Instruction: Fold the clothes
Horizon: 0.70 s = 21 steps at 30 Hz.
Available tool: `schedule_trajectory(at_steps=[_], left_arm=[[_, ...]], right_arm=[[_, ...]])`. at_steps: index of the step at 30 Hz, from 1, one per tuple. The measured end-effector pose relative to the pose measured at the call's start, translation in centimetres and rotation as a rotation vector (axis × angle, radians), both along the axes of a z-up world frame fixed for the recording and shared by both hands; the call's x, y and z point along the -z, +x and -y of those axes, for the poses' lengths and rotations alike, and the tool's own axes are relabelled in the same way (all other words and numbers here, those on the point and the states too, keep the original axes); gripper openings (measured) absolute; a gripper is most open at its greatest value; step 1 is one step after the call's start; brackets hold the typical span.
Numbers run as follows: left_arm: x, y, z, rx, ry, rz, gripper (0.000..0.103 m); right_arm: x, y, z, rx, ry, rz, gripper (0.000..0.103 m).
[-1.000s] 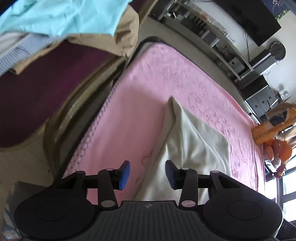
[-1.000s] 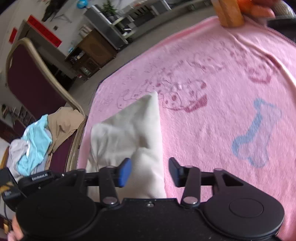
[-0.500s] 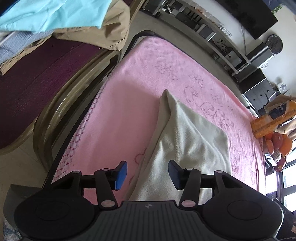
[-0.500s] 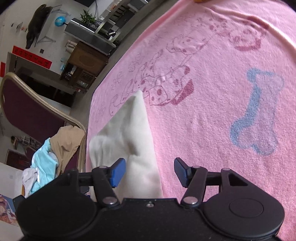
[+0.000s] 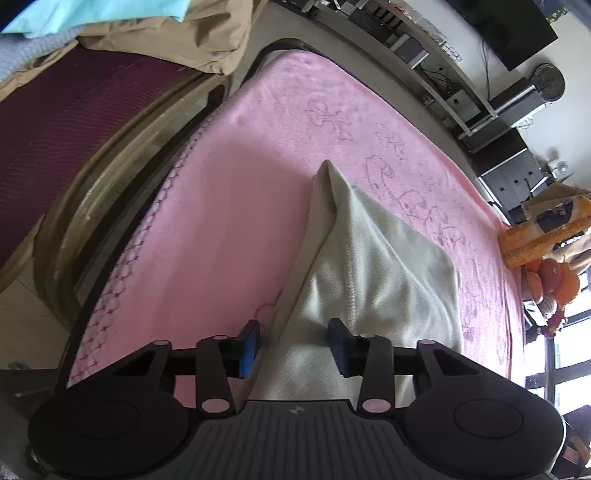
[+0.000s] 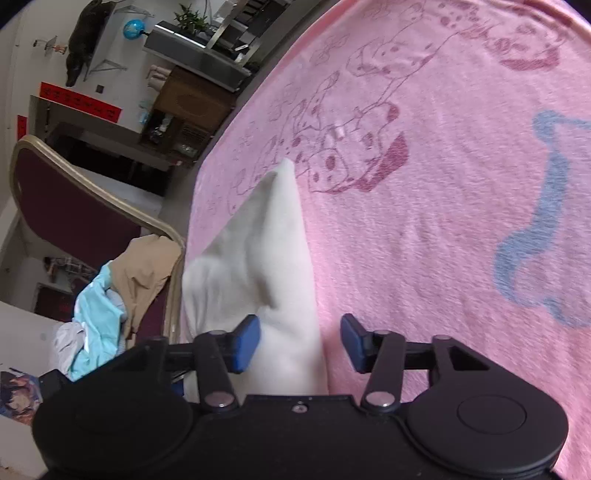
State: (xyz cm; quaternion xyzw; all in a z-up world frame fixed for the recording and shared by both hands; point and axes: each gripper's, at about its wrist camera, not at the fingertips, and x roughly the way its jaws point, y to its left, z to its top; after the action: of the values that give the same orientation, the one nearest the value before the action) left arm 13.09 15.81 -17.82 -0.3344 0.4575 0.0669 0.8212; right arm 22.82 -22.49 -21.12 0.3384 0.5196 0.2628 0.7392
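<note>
A cream-white folded garment [image 5: 373, 266] lies on the pink blanket [image 5: 229, 206] that covers the table. It also shows in the right wrist view [image 6: 266, 254], tapering to a point away from me. My left gripper [image 5: 293, 345] is open, its jaws either side of the garment's near end. My right gripper [image 6: 301, 343] is open too, with the garment's near edge between its jaws and nothing gripped.
A maroon chair [image 5: 74, 122] stands beside the table and carries a pile of tan and light-blue clothes [image 5: 159, 33], also seen in the right wrist view [image 6: 122, 295]. Orange packages and fruit [image 5: 546, 243] sit at the table's far end. The blanket has cartoon prints [image 6: 543, 229].
Both grippers have opened wider and dropped closer to the garment's near end. The garment has stayed on the blanket.
</note>
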Motion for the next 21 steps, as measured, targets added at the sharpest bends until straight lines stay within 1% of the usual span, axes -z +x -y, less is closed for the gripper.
schedule_trajectory(at_steps=[4, 6, 7, 9, 11, 12, 15, 17, 19, 20, 21], left_arm=[[0.1, 0.3, 0.2, 0.009, 0.007, 0.004, 0.038], [0.2, 0.5, 0.0, 0.005, 0.002, 0.005, 0.042], [0.2, 0.6, -0.1, 0.006, 0.0, 0.003, 0.047], [0.4, 1.2, -0.2, 0.029, -0.006, -0.005, 0.05], [0.4, 2.0, 0.0, 0.077, -0.011, -0.002, 0.055], [0.4, 2.3, 0.1, 0.099, -0.013, 0.0, 0.056], [0.6, 3.1, 0.5, 0.142, -0.023, 0.012, 0.065], [0.7, 3.4, 0.6, 0.158, -0.036, 0.02, 0.075], [0.8, 3.5, 1.0, 0.168, -0.033, 0.025, 0.075], [0.7, 3.6, 1.2, 0.172, -0.021, 0.026, 0.071], [0.6, 3.5, 1.5, 0.173, 0.006, 0.025, 0.066]], right_arm=[[0.6, 0.6, -0.3, -0.027, 0.039, -0.012, 0.039], [0.9, 0.9, -0.5, -0.044, 0.057, -0.02, 0.04], [1.0, 1.0, -0.5, -0.051, 0.067, -0.024, 0.041], [1.3, 1.2, -0.4, -0.059, 0.092, -0.037, 0.041], [1.7, 1.5, -0.3, -0.061, 0.124, -0.056, 0.044], [1.8, 1.5, -0.2, -0.06, 0.138, -0.064, 0.044], [2.0, 1.7, -0.4, -0.062, 0.157, -0.065, 0.045], [2.0, 1.7, -0.6, -0.066, 0.158, -0.053, 0.046], [2.0, 1.5, -0.8, -0.069, 0.157, -0.038, 0.046], [1.9, 1.4, -0.9, -0.069, 0.147, -0.027, 0.046], [1.8, 1.3, -1.1, -0.068, 0.135, -0.017, 0.043]])
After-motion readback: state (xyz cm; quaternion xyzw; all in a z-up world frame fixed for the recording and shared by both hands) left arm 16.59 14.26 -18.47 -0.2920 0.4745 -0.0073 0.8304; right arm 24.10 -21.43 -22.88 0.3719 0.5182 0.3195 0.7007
